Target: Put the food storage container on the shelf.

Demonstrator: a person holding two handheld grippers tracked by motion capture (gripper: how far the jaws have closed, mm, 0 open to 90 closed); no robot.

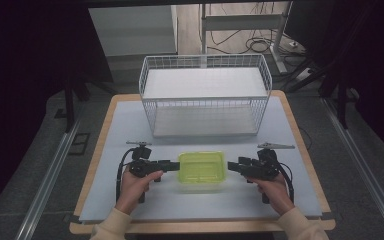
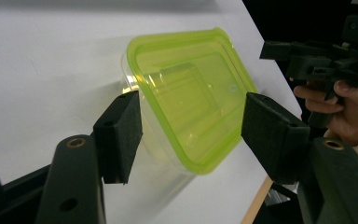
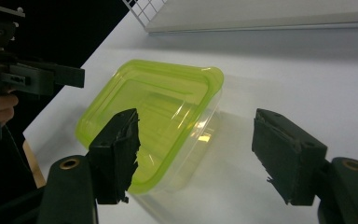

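A clear plastic container with a lime-green lid point(image 1: 202, 170) rests on the white table top point(image 1: 130, 125) near the front edge. My left gripper point(image 1: 175, 164) points at its left end and my right gripper point(image 1: 231, 166) at its right end. In the left gripper view the container's near end point(image 2: 191, 93) lies between the two black pads point(image 2: 121, 135) of the left gripper point(image 2: 191, 126), with a gap on the right side. In the right gripper view the right gripper point(image 3: 196, 144) stands wide; one pad point(image 3: 116, 149) overlaps the lid point(image 3: 154, 107), the other is well off it.
A white wire basket point(image 1: 205, 95) with a white floor stands at the back middle of the table, its near wall a short way beyond the container. Its corner point(image 3: 140, 7) shows in the right gripper view. The wooden table rim point(image 1: 100, 150) borders the white top.
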